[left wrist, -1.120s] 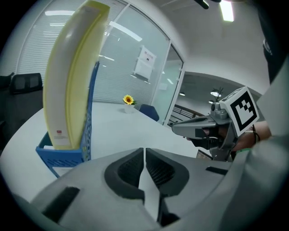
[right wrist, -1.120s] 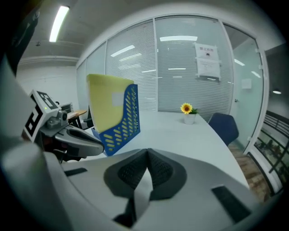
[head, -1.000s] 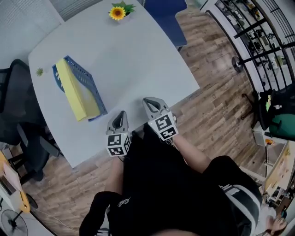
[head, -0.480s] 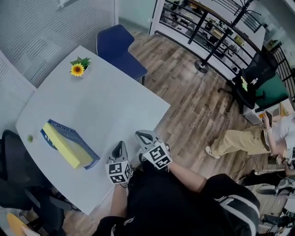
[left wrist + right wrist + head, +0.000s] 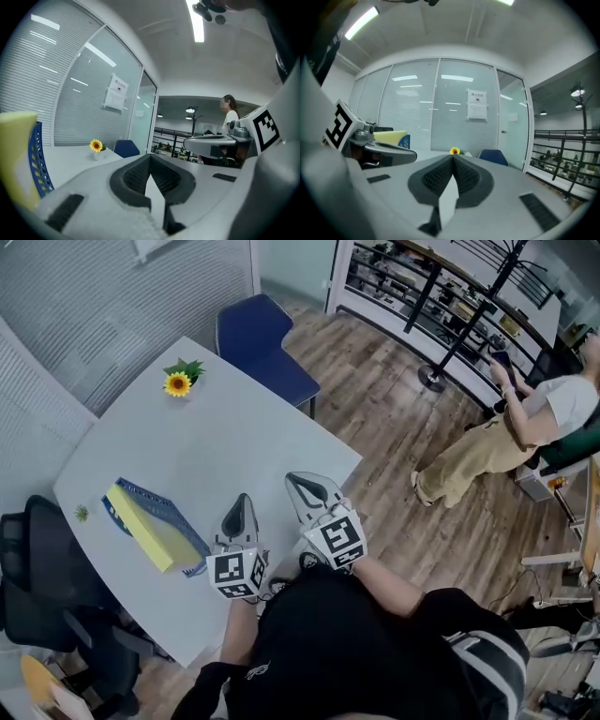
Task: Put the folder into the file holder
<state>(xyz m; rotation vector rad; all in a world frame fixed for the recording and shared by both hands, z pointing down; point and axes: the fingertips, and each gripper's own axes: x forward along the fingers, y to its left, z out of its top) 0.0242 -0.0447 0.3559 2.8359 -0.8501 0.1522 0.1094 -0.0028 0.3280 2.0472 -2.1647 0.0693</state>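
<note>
A yellow folder point(image 5: 148, 536) stands inside the blue mesh file holder point(image 5: 176, 519) on the left of the white table point(image 5: 234, 437). In the left gripper view the folder point(image 5: 15, 159) and holder point(image 5: 38, 161) fill the left edge. My left gripper point(image 5: 241, 502) is held over the table's near edge, right of the holder, shut and empty. Beside it my right gripper point(image 5: 302, 483) is also shut and empty. The jaws meet tip to tip in both gripper views, left gripper point(image 5: 150, 157) and right gripper point(image 5: 453, 158). From the right gripper view, the folder point(image 5: 389, 136) shows beyond the left gripper's body.
A potted sunflower point(image 5: 178, 382) stands at the table's far corner, with a blue chair point(image 5: 267, 343) behind it. A black office chair point(image 5: 47, 568) is at the left. A person point(image 5: 506, 437) stands on the wooden floor at the right. A small green sprig point(image 5: 82, 513) lies by the holder.
The head view has swung, so the table sits differently in frame. Both grippers stay side by side and shut. The person in the background has moved up the right side.
</note>
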